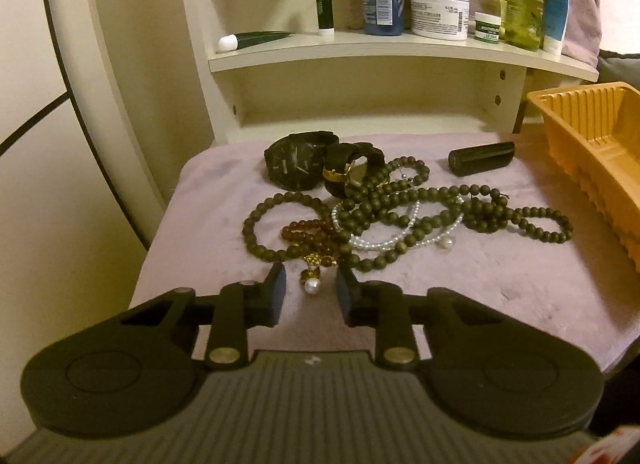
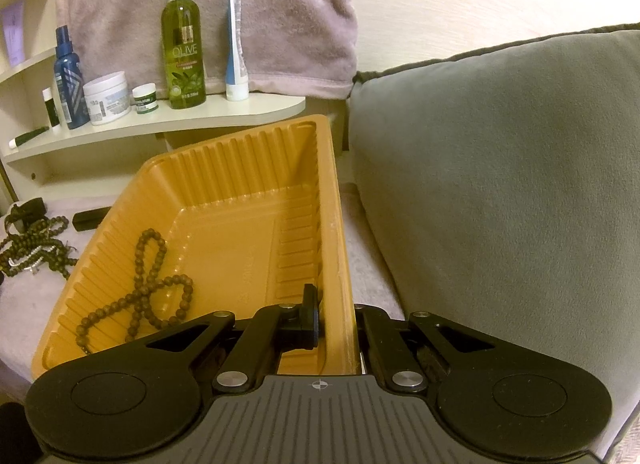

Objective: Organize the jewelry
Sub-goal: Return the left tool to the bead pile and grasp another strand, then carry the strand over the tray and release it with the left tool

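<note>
A tangle of jewelry lies on the lilac cloth: dark green bead strands, a white pearl strand, an amber bead bracelet with a gold and pearl pendant, and two black watches. My left gripper is open, its fingers either side of the pendant. The orange tray is tilted and holds a brown bead strand. My right gripper is shut on the tray's right wall.
A black cylinder lies by the tray. A white shelf behind holds bottles, jars and tubes. A grey cushion stands to the right of the tray. A lilac towel hangs behind the shelf.
</note>
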A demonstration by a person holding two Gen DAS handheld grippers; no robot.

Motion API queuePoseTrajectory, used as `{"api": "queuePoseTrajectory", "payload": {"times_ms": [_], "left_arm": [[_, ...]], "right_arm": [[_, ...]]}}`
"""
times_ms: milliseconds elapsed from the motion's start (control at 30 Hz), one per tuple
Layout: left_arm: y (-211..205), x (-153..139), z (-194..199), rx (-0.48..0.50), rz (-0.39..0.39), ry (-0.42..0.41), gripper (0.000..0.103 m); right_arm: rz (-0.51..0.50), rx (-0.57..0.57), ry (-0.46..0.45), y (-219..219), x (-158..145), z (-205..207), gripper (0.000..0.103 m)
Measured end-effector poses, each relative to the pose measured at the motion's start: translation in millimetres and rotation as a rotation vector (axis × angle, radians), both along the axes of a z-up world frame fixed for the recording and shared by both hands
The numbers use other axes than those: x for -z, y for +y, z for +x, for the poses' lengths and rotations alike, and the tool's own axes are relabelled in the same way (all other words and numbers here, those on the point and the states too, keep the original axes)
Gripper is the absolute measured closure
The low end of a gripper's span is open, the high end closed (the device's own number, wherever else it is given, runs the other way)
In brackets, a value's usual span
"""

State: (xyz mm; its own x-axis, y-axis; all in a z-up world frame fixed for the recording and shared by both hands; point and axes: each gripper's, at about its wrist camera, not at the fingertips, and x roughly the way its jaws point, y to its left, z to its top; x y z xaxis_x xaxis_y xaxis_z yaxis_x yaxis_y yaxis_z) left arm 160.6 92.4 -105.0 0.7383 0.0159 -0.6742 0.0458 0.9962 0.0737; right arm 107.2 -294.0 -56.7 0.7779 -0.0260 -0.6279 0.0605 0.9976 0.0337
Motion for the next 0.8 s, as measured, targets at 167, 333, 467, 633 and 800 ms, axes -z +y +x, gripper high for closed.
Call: {"api": "queuePoseTrajectory", "payload": {"times_ms": [167, 333, 467, 633, 800], "left_arm": [[-2, -1, -1, 0.000, 0.023, 0.007, 0.095], [-3, -5, -7, -0.009, 0.023, 0.005, 0.095], [-17, -19, -17, 0.027, 0.008, -0.014, 0.095], [-51, -42, -26, 0.120, -0.058, -0.058, 0.095], [-96, -67, -31, 0.242, -0.147, -0.087, 0.095]], "right_arm": [[-0.001, 0.001, -0.001, 0, 0, 0, 0.100], [-0.001, 0.000, -0.002, 0, 0, 0, 0.100], [0.002, 0.001, -0.003, 0, 0, -1, 0.100], [0.006, 0.000, -0.005, 0, 0, -1, 0.100], [0.011, 0.002, -0.007, -1, 0, -1, 0.100]]}}
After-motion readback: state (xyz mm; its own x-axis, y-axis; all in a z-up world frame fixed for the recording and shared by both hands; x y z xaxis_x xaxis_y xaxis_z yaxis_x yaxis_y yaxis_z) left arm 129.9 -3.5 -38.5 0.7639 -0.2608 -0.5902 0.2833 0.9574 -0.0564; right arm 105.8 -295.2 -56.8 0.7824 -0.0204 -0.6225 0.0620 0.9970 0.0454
